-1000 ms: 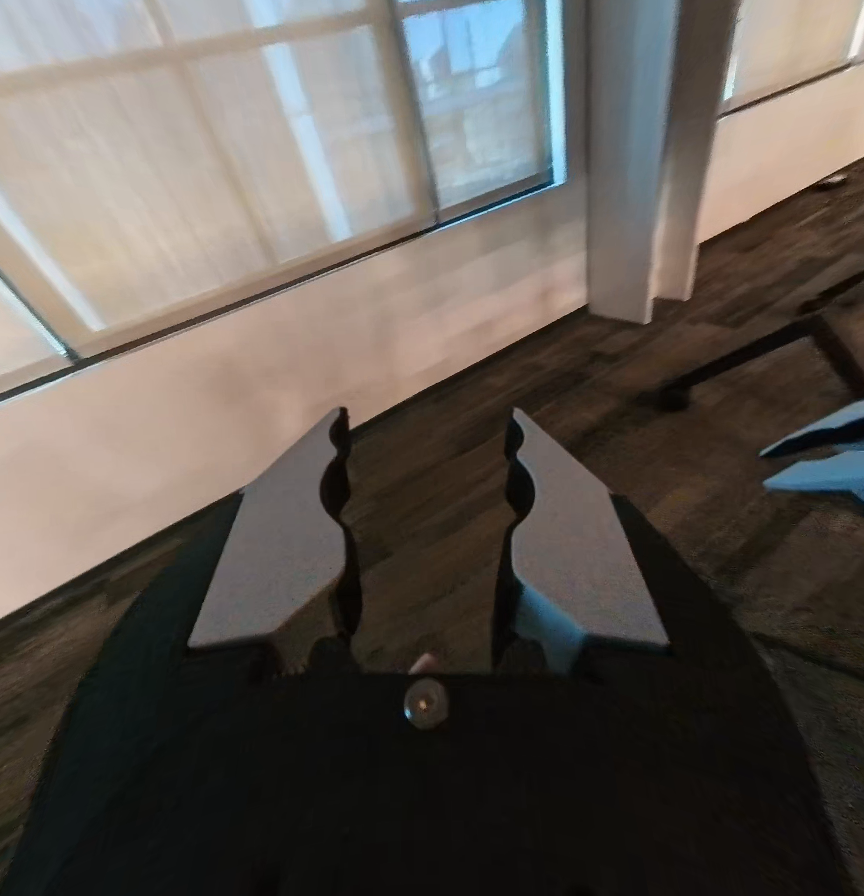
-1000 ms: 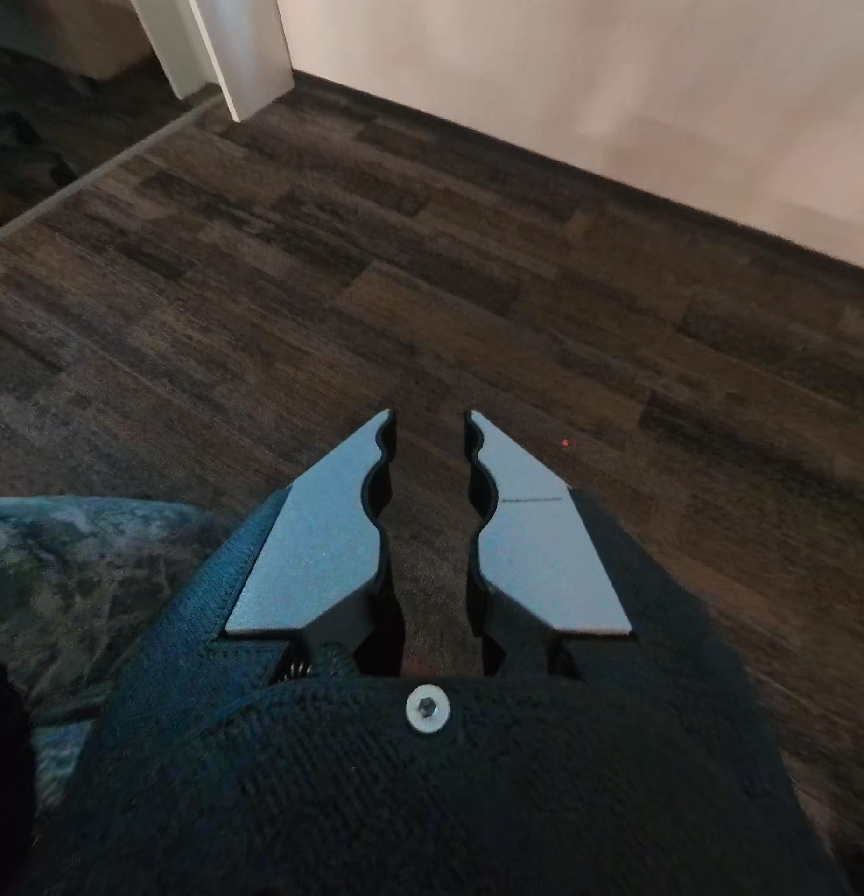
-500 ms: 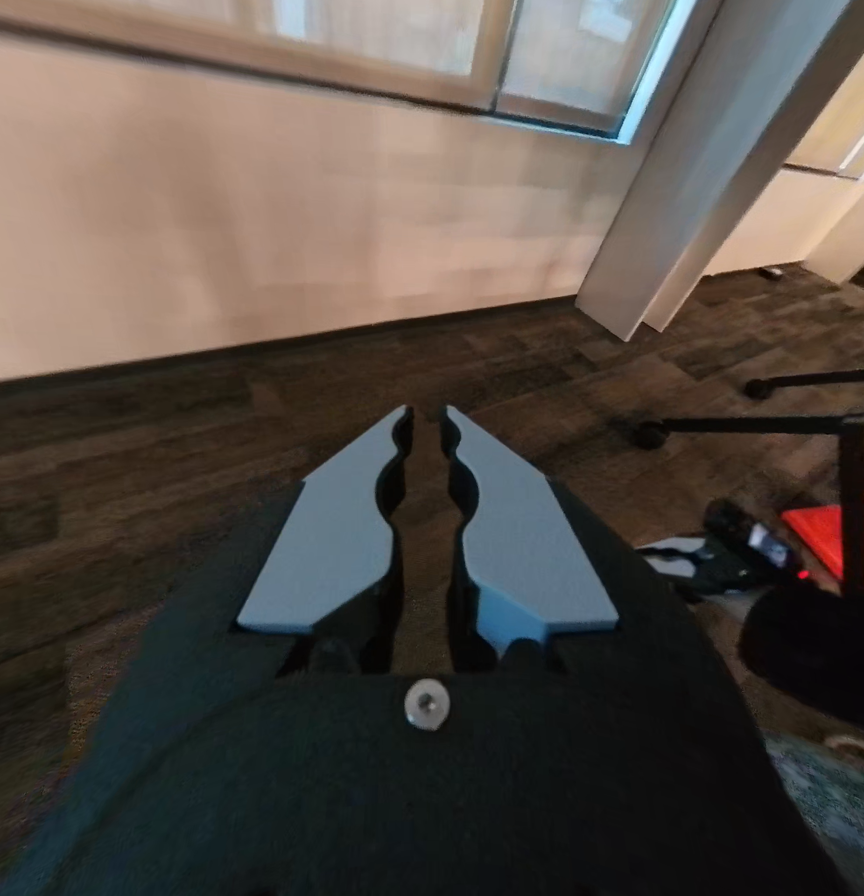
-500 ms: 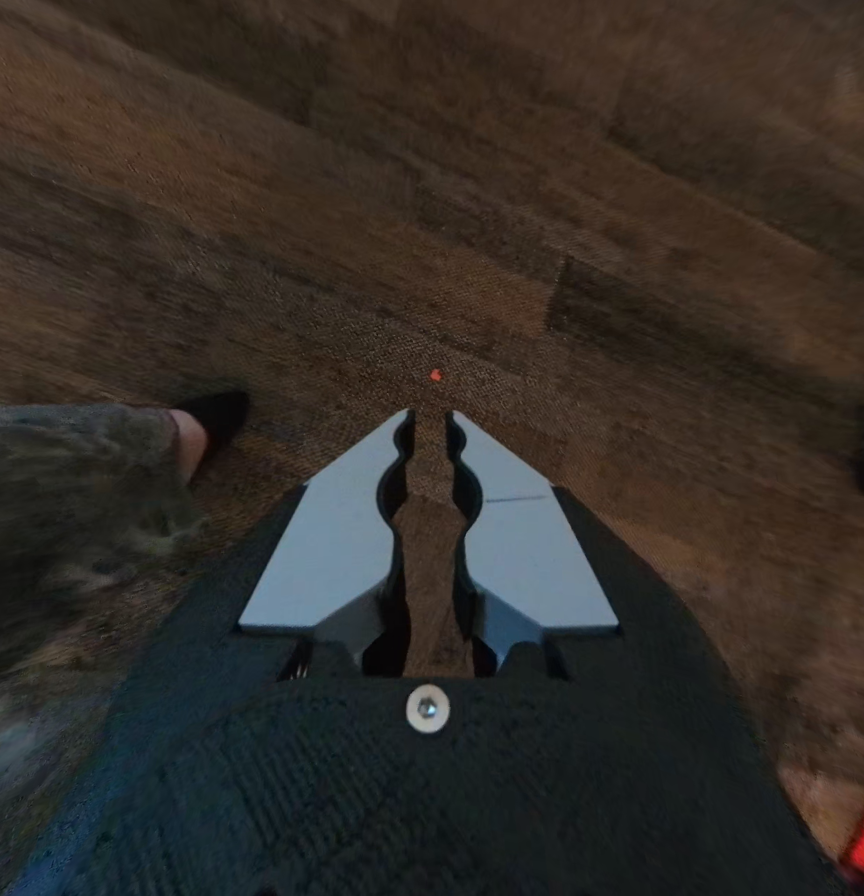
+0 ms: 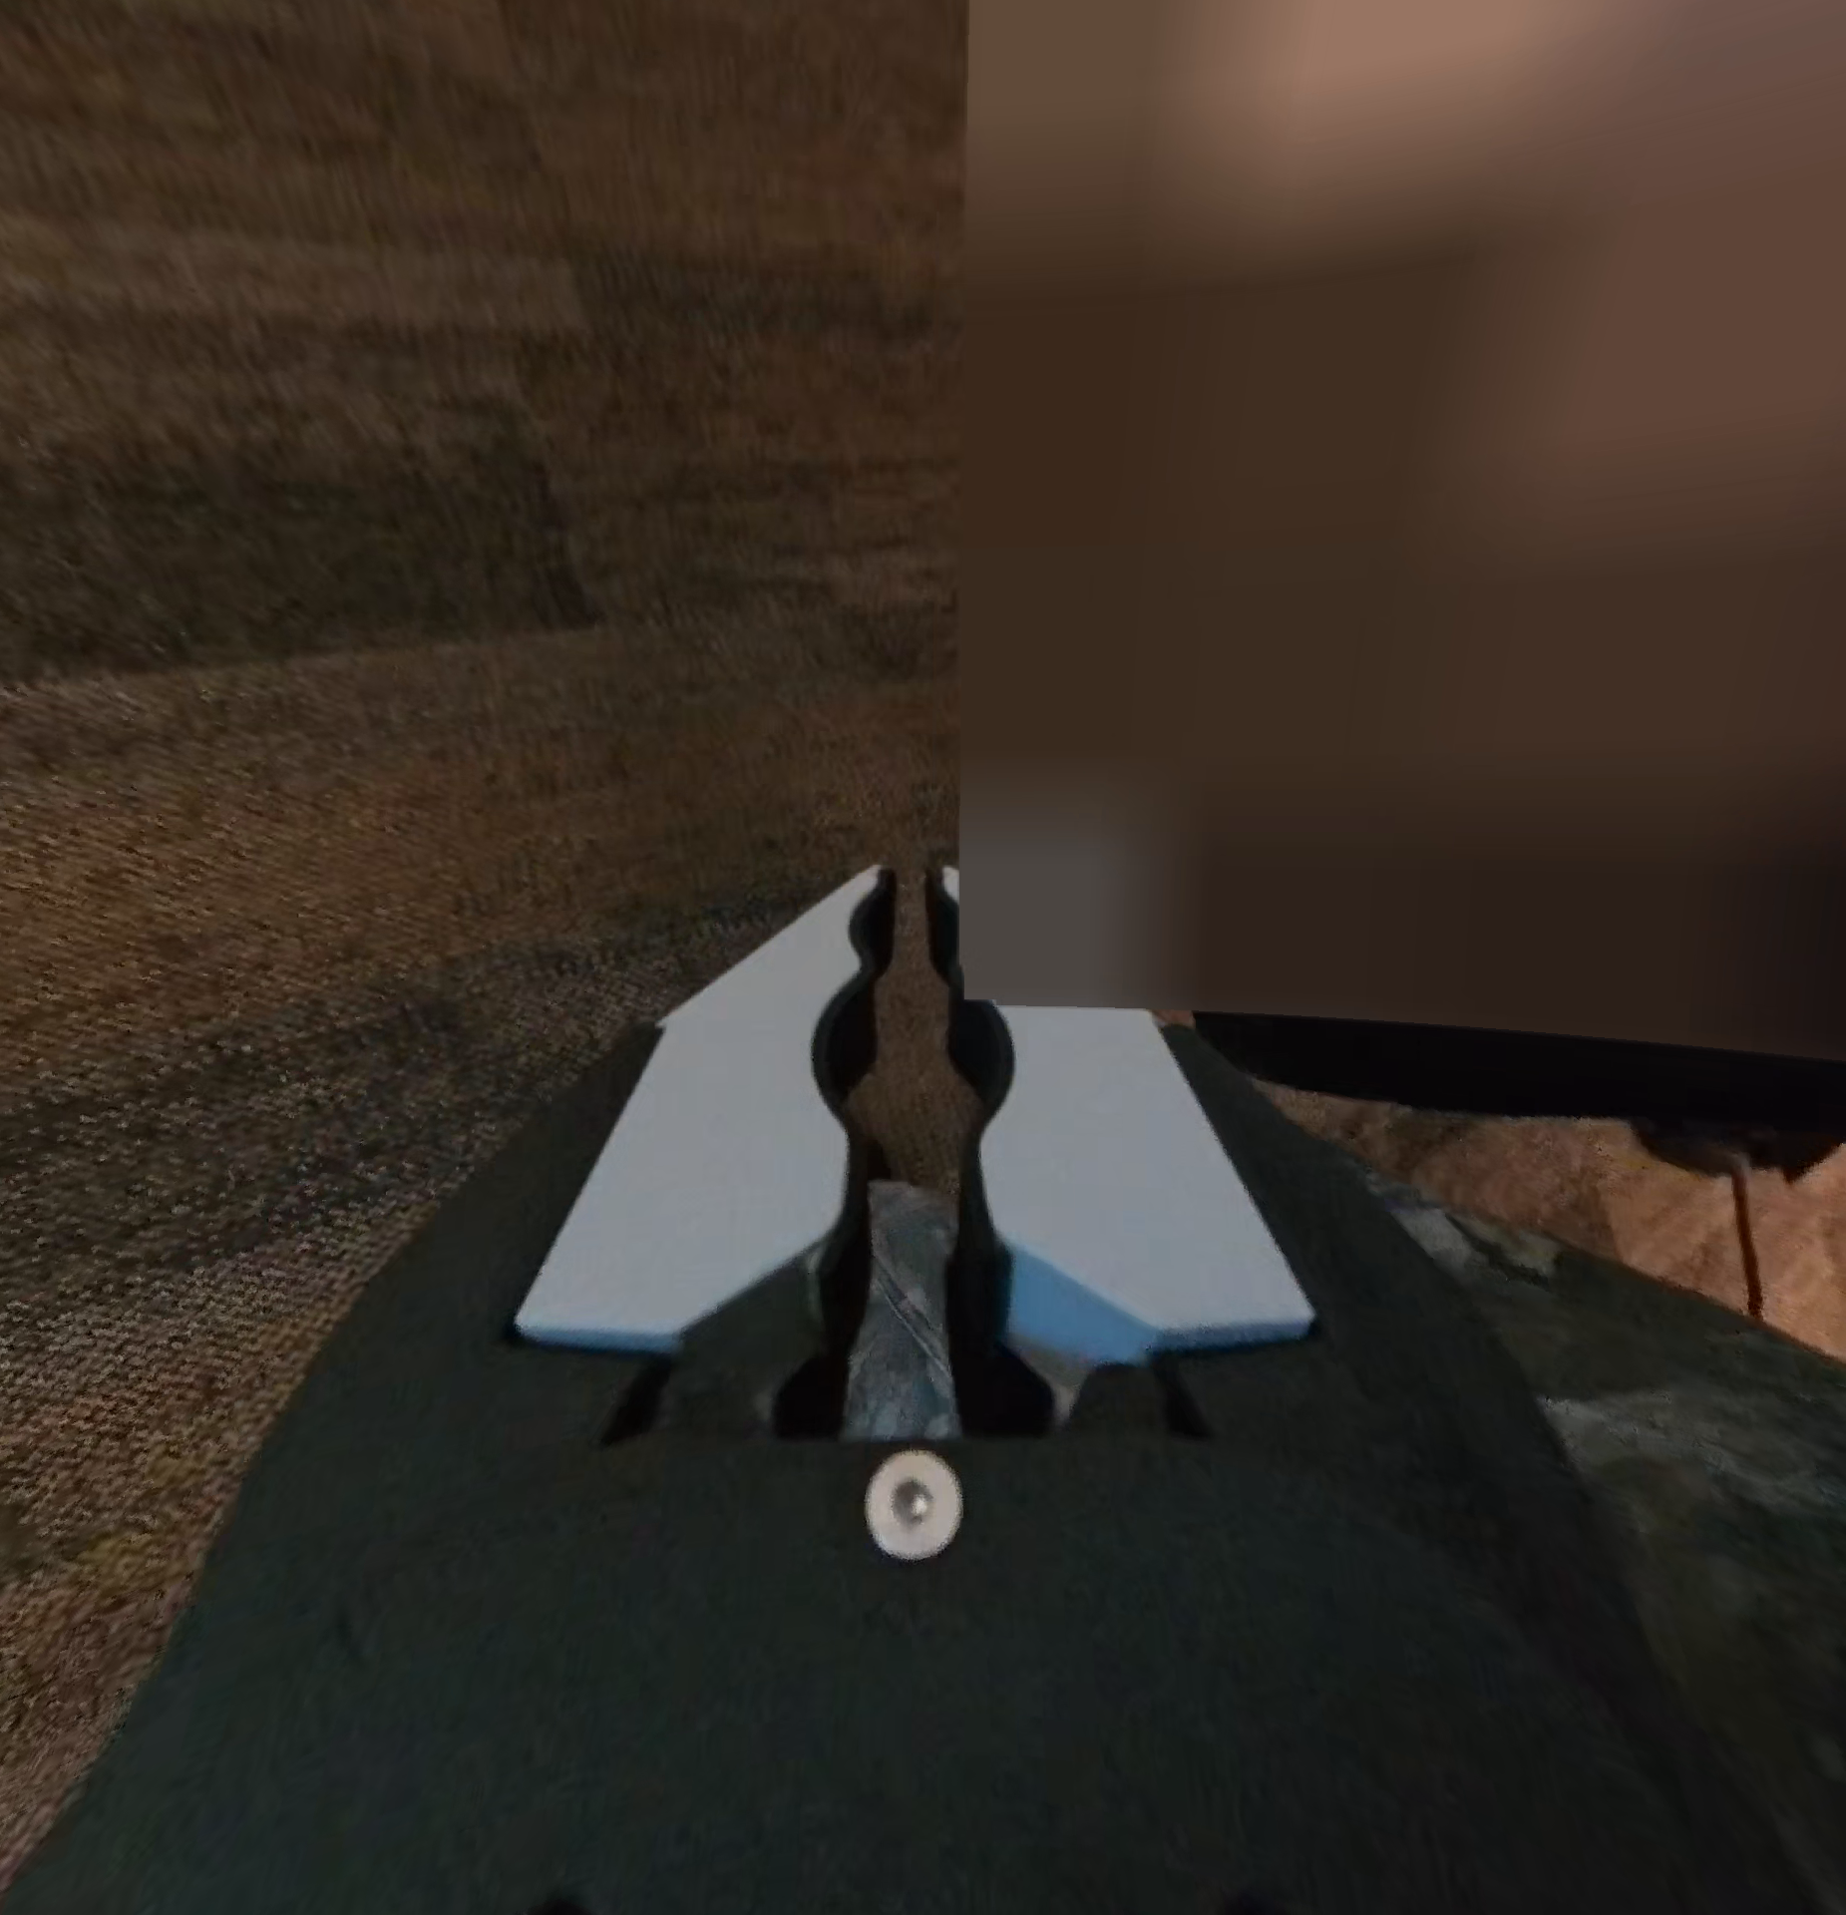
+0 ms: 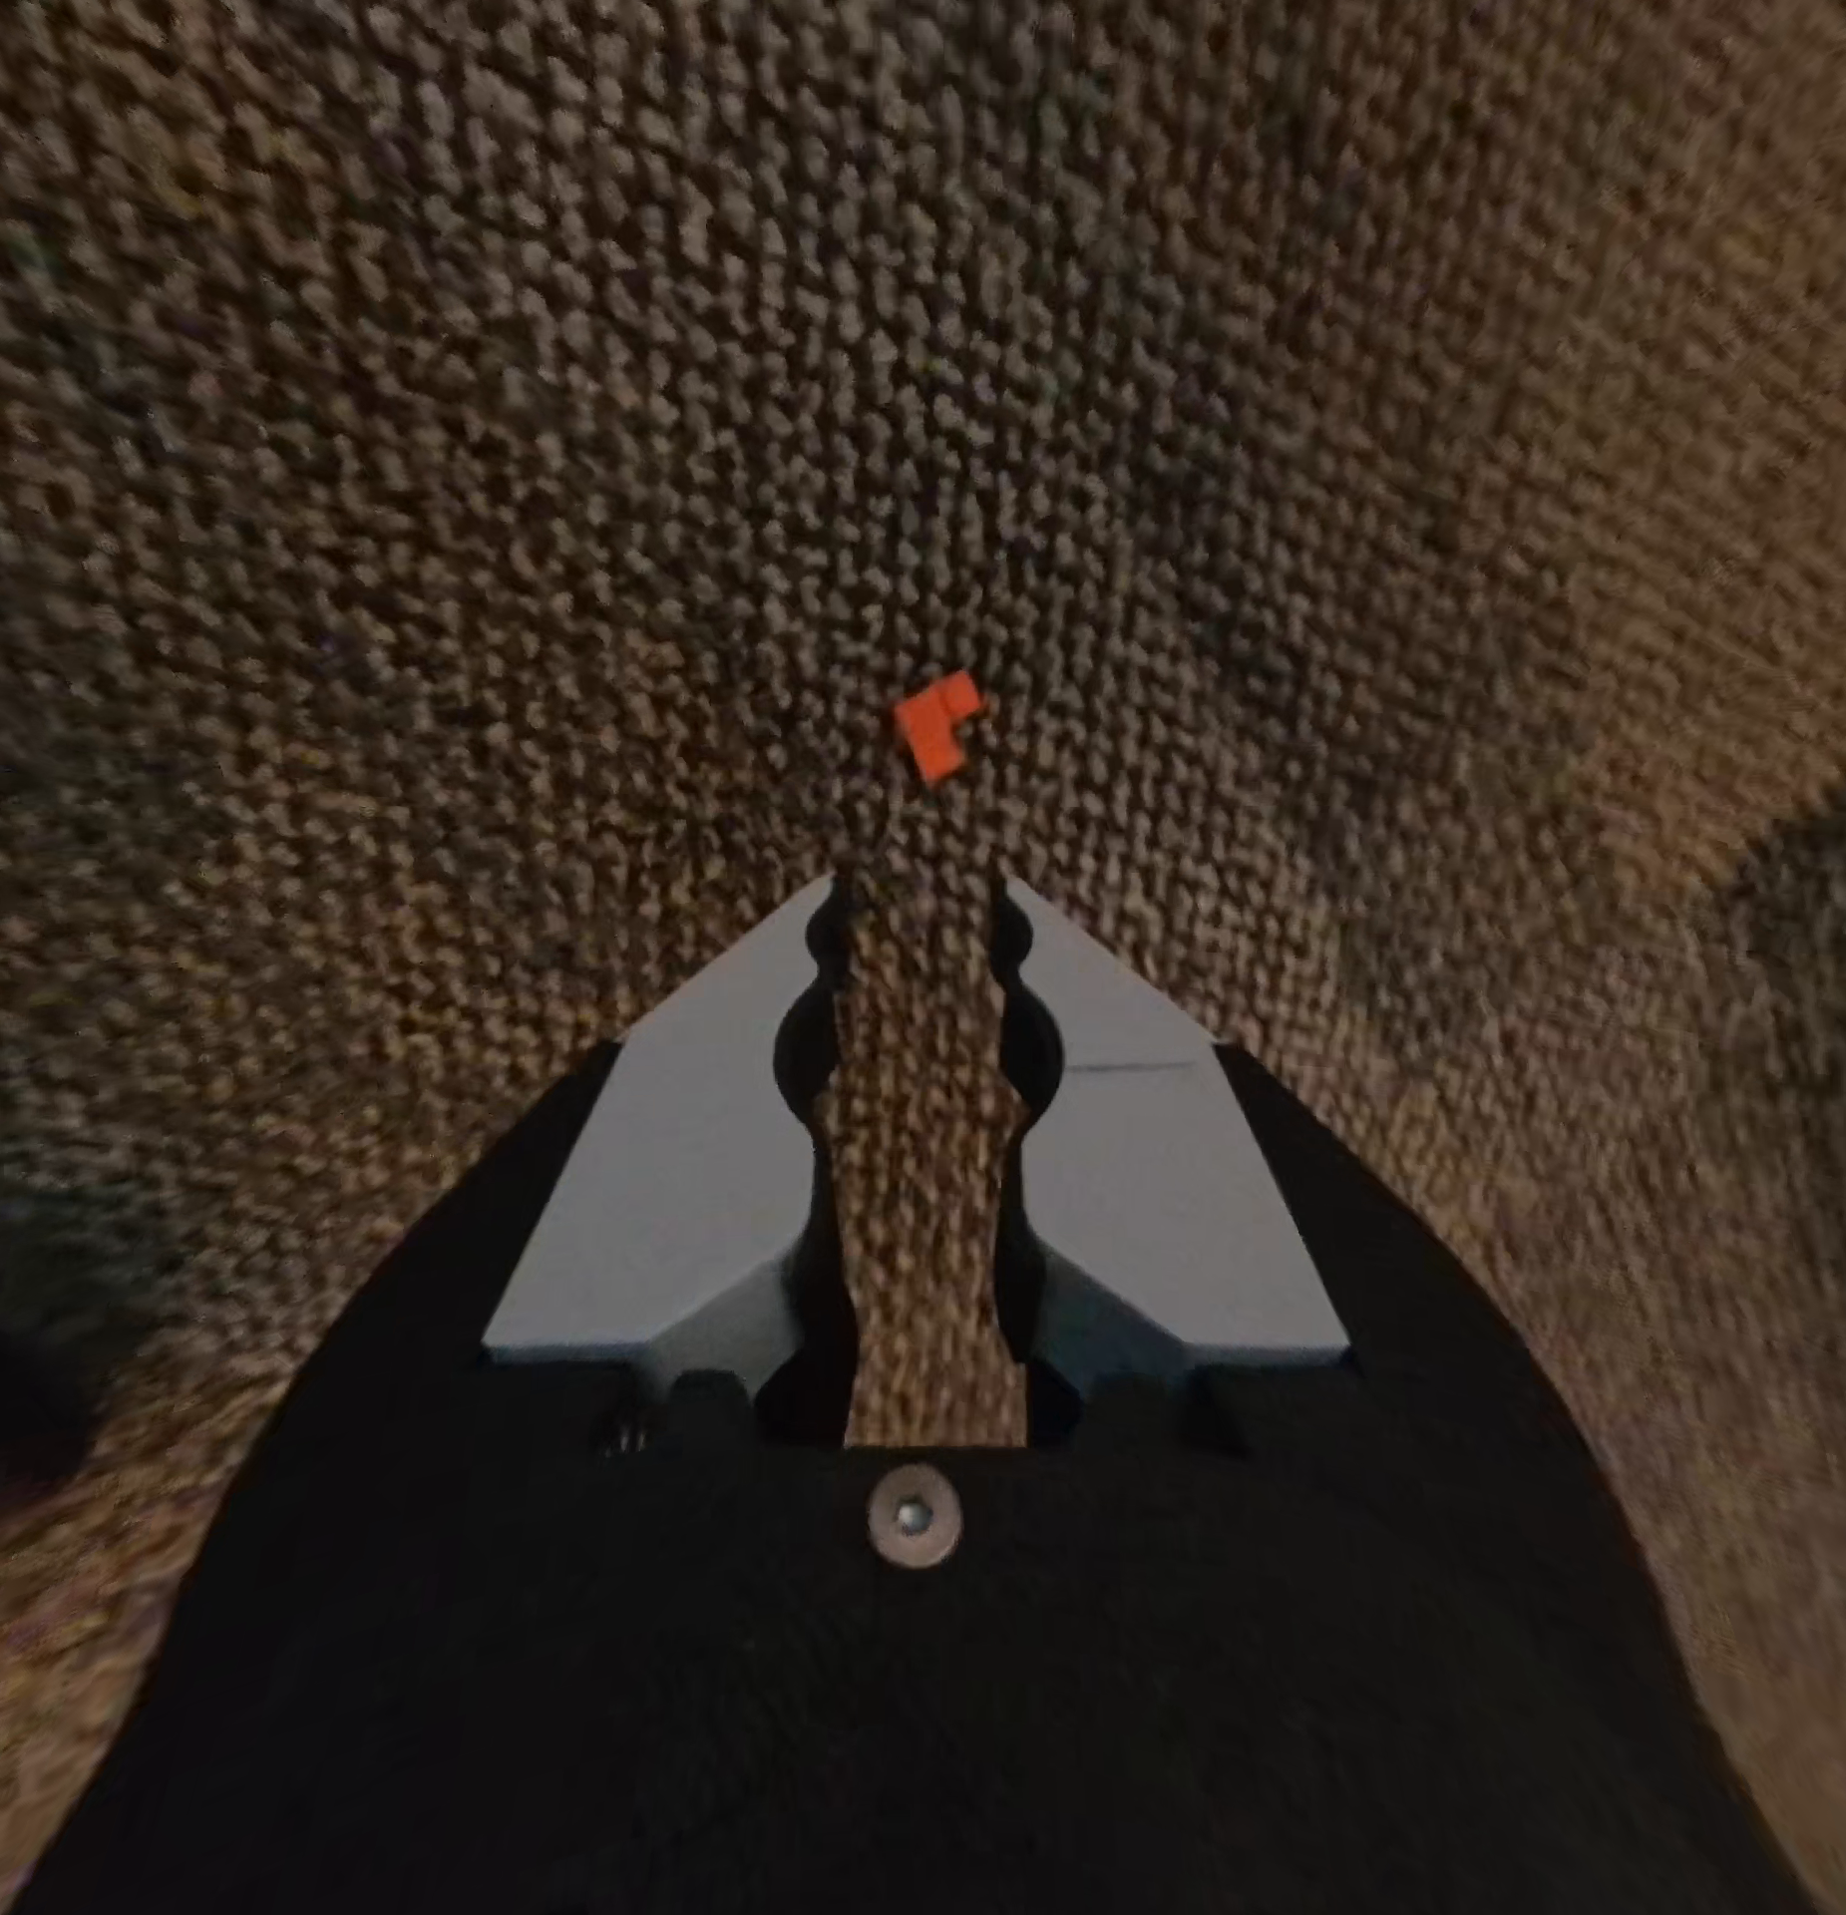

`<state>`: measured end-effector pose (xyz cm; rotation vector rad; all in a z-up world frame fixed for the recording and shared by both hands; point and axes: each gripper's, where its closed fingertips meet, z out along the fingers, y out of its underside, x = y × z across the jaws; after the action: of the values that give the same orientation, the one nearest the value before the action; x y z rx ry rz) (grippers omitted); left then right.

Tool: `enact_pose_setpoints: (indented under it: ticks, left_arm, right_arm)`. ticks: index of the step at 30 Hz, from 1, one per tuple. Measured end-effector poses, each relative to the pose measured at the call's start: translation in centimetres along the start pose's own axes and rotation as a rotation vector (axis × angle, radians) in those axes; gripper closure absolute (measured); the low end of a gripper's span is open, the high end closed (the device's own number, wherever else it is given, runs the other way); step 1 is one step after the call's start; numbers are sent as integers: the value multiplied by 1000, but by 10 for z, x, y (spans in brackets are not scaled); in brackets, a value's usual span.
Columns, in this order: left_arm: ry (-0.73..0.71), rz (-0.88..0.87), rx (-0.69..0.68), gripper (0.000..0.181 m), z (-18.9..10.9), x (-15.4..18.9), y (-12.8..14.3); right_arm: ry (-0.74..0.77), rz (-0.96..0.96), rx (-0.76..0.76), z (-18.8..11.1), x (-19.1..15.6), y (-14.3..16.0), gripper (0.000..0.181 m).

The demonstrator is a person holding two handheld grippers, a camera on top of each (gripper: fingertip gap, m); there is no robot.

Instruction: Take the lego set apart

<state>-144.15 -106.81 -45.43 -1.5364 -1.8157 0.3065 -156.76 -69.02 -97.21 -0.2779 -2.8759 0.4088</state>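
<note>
A single small orange lego piece point(image 6: 937, 724) lay loose on the brown carpet point(image 6: 483, 466) just ahead of the right hand-held gripper point(image 6: 920, 881), whose jaws stood a little apart and empty, so I judged at least this piece was already off while the rest of the set was nowhere in view and progress couldn't be gauged. The left hand-held gripper point(image 5: 916, 879) was nearly closed with a thin gap, gripping nothing, over blurred carpet; its right fingertip was cut off by a blur patch, with mottled fabric point(image 5: 1675, 1399) lower right.
</note>
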Motion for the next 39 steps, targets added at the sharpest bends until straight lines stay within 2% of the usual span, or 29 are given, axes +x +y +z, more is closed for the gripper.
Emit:
enact_pose_setpoints:
  ticks: [2,4,7,12,18,21,23,25,28,30,33,34,35,36,38,39]
  left_arm:
    - [-4,15,-61,176,13,3,9]
    - [-5,28,-96,176,20,8,11]
    - [13,29,-114,176,27,14,8]
    - [62,47,-141,176,40,26,7]
    - [101,15,-180,176,38,36,15]
    - [111,11,-174,178,32,43,15]
    - [144,-13,-158,177,27,58,7]
    - [174,-46,-153,178,19,76,0]
    - [220,-109,-215,179,6,99,11]
    - [166,-170,-262,181,0,98,24]
    - [151,-240,-232,181,-6,104,19]
    - [125,-243,-248,181,-6,104,20]
    - [82,-241,-267,181,-7,102,19]
    - [18,-224,-300,181,-6,98,20]
    - [-110,-153,-410,181,-5,87,26]
    - [-157,-114,-472,181,-4,83,29]
  right_arm:
    - [-13,-48,44,11,-2,-5,153]
    - [-38,-34,79,12,-4,-4,160]
    - [-38,-2,118,8,1,-3,152]
    - [-113,-31,180,7,-2,-17,150]
    - [-204,-132,90,15,-5,-16,175]
    - [-38,-210,99,-2,14,-26,176]
    - [140,-255,139,-35,37,-46,175]
    - [266,-256,190,-83,55,-68,175]
    - [225,-96,204,-152,50,-77,175]
    - [136,125,147,-196,35,-62,175]
    - [26,670,-68,-273,5,-9,175]
    - [-29,800,-102,-304,-9,-1,175]
    - [-71,816,-105,-336,-20,0,175]
    - [-93,743,-114,-368,-27,2,175]
    - [-78,587,-143,-431,-25,11,175]
    - [-44,578,-148,-460,-16,16,175]
